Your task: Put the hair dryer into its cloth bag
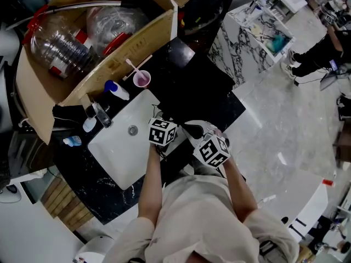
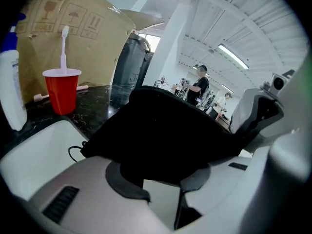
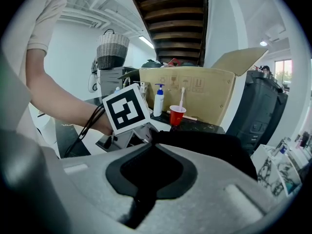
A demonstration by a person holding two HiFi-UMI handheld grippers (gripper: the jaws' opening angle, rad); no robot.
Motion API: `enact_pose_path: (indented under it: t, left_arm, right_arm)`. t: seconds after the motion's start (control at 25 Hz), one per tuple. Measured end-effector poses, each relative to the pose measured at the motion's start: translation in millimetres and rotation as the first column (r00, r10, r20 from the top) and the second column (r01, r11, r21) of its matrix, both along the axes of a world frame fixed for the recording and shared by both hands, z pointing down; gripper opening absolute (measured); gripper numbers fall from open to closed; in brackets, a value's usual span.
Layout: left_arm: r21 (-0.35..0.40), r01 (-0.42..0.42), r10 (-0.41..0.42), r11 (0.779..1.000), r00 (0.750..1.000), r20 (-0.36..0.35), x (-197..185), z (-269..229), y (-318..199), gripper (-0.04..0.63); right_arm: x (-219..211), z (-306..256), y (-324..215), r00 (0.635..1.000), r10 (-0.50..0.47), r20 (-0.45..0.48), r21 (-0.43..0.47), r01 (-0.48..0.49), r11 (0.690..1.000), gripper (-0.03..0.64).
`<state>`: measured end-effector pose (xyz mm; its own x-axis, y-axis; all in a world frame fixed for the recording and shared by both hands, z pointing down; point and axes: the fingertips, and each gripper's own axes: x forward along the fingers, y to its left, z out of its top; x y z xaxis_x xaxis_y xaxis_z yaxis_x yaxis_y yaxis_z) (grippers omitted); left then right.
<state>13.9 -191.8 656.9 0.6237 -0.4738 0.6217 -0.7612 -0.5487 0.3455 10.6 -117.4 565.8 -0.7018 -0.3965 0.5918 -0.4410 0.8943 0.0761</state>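
Observation:
The black cloth bag (image 1: 189,92) lies bulging on the dark counter beside the white sink (image 1: 118,158). In the left gripper view the bag (image 2: 165,135) fills the middle, and a thin black cord (image 2: 73,152) loops out at its left edge. My left gripper (image 2: 162,182) stands slightly open at the bag's near edge, with a pale gap between its pads. My right gripper (image 3: 148,179) is shut on the bag's (image 3: 209,145) near edge, just right of the left gripper (image 1: 163,120). Both grippers sit side by side, the right one (image 1: 201,132) close to my body. I cannot make out the hair dryer.
A red cup (image 2: 62,89) with a toothbrush and a white pump bottle (image 2: 10,89) stand against an open cardboard box (image 1: 38,92). A faucet (image 1: 101,114) rises at the sink's left. A dark bin (image 2: 129,65) stands behind the bag. A marble table (image 1: 241,43) is far right.

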Motion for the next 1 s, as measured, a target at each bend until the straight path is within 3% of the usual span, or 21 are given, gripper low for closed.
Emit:
enact_pose_path:
  t: [0.64,1.0]
  left_arm:
    - [-0.007,-0.026,0.026,1.000,0.999,0.024,-12.7,-5.1,23.3,0.190]
    - [0.061,0.001,-0.004,0.998,0.999,0.047,-29.4,-23.2,34.1,0.190]
  right_arm:
    - [2.5,-3.2,0.6,0.997,0.078,-0.022,0.034,-0.078,0.996,0.028]
    - [2.5,-11.1,0.3,0.992,0.128,0.018,0.041,-0.128,0.991,0.028]
